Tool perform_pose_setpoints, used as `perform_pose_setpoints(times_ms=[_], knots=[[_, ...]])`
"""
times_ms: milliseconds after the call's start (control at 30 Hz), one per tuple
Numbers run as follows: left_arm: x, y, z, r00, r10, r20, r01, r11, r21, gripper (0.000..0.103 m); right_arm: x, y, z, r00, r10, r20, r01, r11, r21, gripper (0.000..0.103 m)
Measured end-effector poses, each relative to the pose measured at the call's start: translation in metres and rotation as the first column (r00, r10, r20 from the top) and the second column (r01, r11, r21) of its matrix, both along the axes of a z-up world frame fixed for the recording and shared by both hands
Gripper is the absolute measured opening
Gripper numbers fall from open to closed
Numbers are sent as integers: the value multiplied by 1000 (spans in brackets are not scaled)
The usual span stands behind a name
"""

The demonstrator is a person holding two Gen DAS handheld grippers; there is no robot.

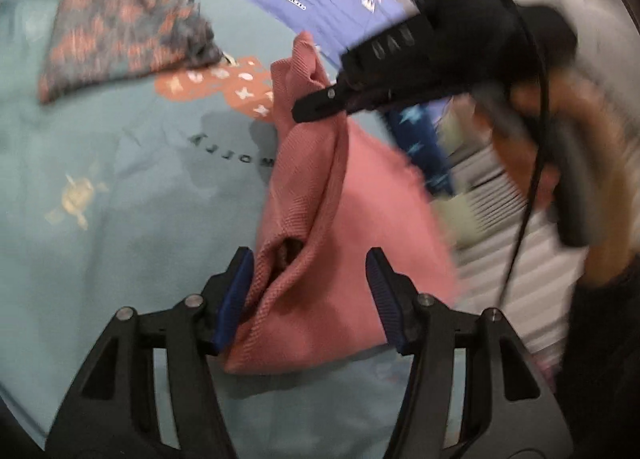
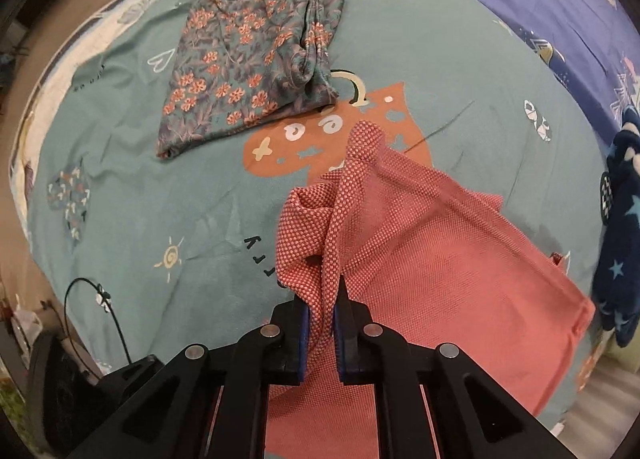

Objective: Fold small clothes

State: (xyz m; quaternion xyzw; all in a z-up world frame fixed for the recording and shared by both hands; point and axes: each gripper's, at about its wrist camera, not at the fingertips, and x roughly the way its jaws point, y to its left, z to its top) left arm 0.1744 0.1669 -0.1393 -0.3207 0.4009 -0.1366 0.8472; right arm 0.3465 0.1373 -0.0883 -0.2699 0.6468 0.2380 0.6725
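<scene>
Pink knit garment [image 2: 460,271] hangs partly lifted over the teal printed bedsheet [image 2: 168,195], its lower body draped down toward the sheet and its upper edge bunched into a ridge. Right gripper [image 2: 322,311] is clamped on that bunched edge, blue pads [image 2: 305,333] pressed together with a fold of pink cloth pinched between them. Left gripper [image 1: 310,291] has its jaws spread wide, one blue finger on each side of a hanging fold; the cloth brushes the left-hand pad but is not pinched. In the left wrist view the right gripper [image 1: 316,105] shows as a dark blurred shape holding the top of the garment, so it is probably moving. Folded floral garment [image 2: 248,71] lies flat farther up the sheet, well apart; a dark blue star-print cloth [image 2: 620,251] sits at the right edge, beside the pink hem. Step in hand looks like securing a second grip so the piece can be stretched flat. To do it well: close the left jaws on a single edge or corner, not on the thick gathered fold, and pick a spot level with the right grip. Then draw both hands apart until the ridge smooths out, and lay the cloth on bare sheet, short of the floral piece. Risk: pinching doubled layers traps a twist.
</scene>
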Motion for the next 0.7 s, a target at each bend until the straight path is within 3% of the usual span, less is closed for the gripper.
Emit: perform_pose_setpoints(times_ms=[33, 67, 100, 133, 367, 533, 700], knots=[[2, -7, 0, 1000, -6, -22, 8, 997, 72, 45, 0, 0, 1, 1000, 2, -1, -2, 1000, 6, 9], [8, -5, -4, 999, -11, -39, 14, 995, 97, 34, 0, -1, 2, 1000, 3, -2, -3, 1000, 18, 9], [12, -6, -7, 999, -9, -54, 15, 994, 105, 16, 0, -2, 2, 1000, 2, -2, -2, 1000, 22, 9], [18, -6, -11, 998, 1, -66, 6, 994, 112, 13, -2, -1, 1, 1000, 1, -3, -1, 1000, 27, 8], [27, -14, 0, 1000, 29, -1, -29, 990, 137, 9, 1, -18, 12, 999, -19, -31, 23, 991, 128, 8], [22, -38, 42, 997, 18, 81, -33, 981, 192, 9, 6, -44, 40, 999, -28, -38, 36, 977, 209, 8], [29, -73, 78, 988, -49, 149, 20, 982, 187, 9, 9, -82, 70, 998, -54, -29, 60, 960, 272, 8]])
